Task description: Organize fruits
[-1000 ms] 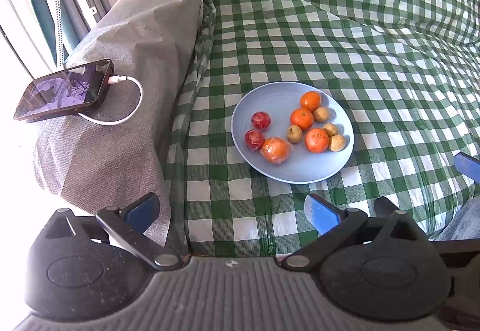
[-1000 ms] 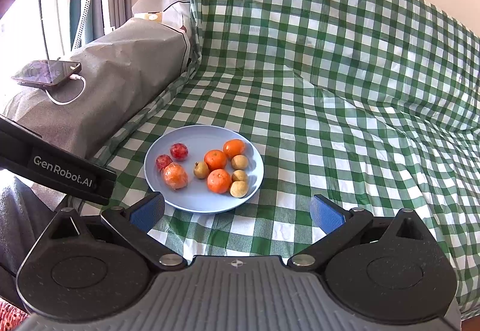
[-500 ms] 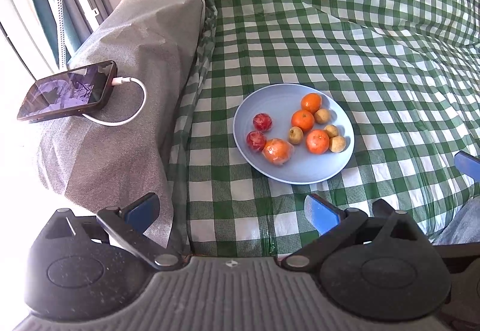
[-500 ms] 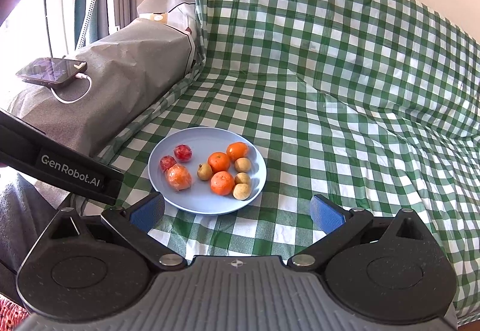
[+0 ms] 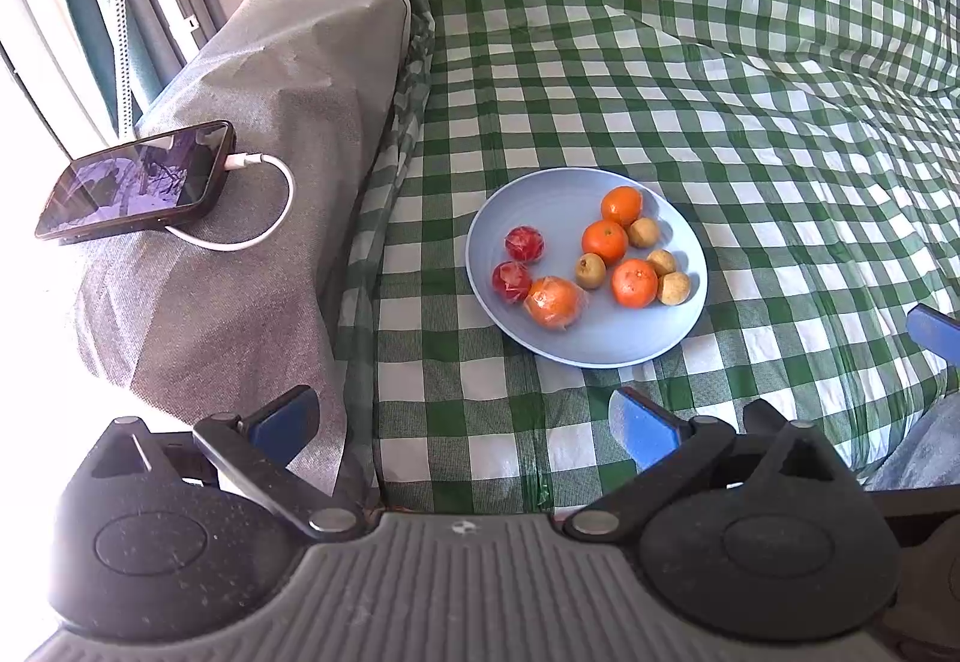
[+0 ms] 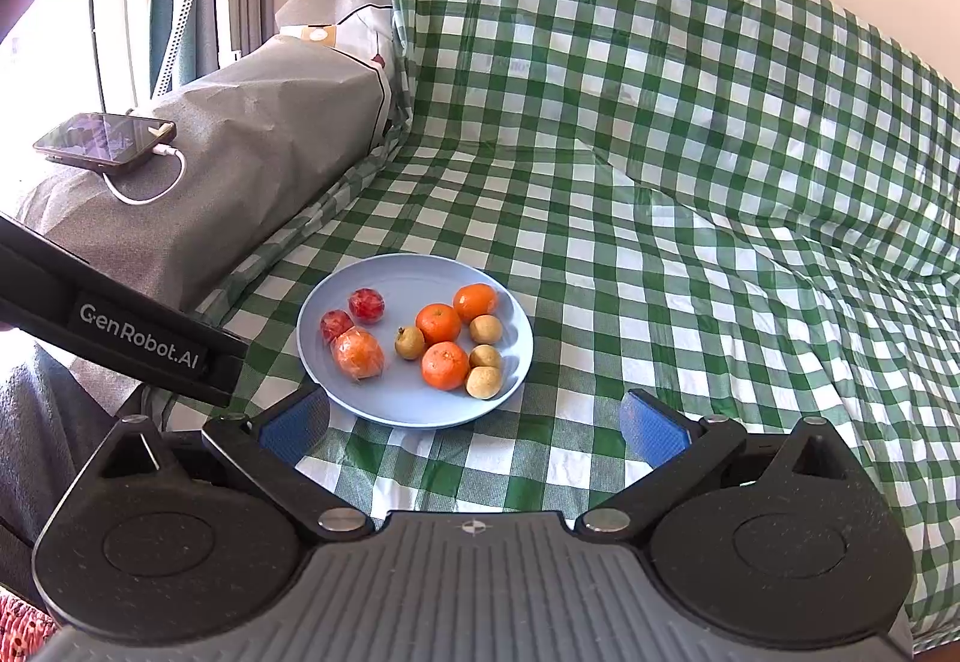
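A light blue plate (image 5: 600, 350) (image 6: 414, 404) lies on a green checked cloth. On it are three bare oranges (image 5: 605, 240) (image 6: 438, 323), one wrapped orange (image 5: 553, 302) (image 6: 358, 353), two wrapped red fruits (image 5: 524, 243) (image 6: 366, 304) and several small tan fruits (image 5: 673, 287) (image 6: 483, 381). My left gripper (image 5: 462, 422) is open and empty, short of the plate's near left side. My right gripper (image 6: 474, 425) is open and empty, just short of the plate's near rim. One blue pad of the right gripper (image 5: 933, 326) shows at the left wrist view's right edge.
A grey covered armrest (image 5: 240, 218) (image 6: 228, 170) rises left of the plate, with a phone (image 5: 135, 180) (image 6: 105, 143) on a white charging cable on top. The checked cloth (image 6: 690, 182) covers seat and backrest. The left gripper's black body (image 6: 120, 332) crosses the right wrist view at left.
Both grippers have eased slightly toward the plate; in the right wrist view the plate has shifted right and nearer. The fruits have not moved. Both grippers stay open.
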`<state>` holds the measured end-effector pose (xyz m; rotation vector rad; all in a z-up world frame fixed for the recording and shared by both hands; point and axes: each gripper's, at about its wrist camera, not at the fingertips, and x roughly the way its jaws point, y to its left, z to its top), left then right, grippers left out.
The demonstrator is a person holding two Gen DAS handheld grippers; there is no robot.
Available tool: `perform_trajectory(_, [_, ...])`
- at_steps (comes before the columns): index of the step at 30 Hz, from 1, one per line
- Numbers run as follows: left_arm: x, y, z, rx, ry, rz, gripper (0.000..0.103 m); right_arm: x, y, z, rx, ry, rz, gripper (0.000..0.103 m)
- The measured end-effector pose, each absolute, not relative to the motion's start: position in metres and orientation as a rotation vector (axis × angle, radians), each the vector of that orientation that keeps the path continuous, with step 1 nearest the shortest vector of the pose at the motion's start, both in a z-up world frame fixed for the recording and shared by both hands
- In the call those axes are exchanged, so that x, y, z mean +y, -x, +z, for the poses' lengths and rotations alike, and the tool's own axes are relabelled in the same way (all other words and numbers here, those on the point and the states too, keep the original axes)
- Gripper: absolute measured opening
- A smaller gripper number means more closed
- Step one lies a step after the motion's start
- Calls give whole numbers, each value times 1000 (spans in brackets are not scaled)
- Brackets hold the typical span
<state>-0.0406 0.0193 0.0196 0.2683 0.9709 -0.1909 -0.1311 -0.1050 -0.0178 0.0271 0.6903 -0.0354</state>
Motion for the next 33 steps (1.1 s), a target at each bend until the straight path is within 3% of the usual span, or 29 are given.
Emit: perform_trajectory(33, [22,37,16,972,-286,-183,103,-106,130,-19,693,-30,-38,102])
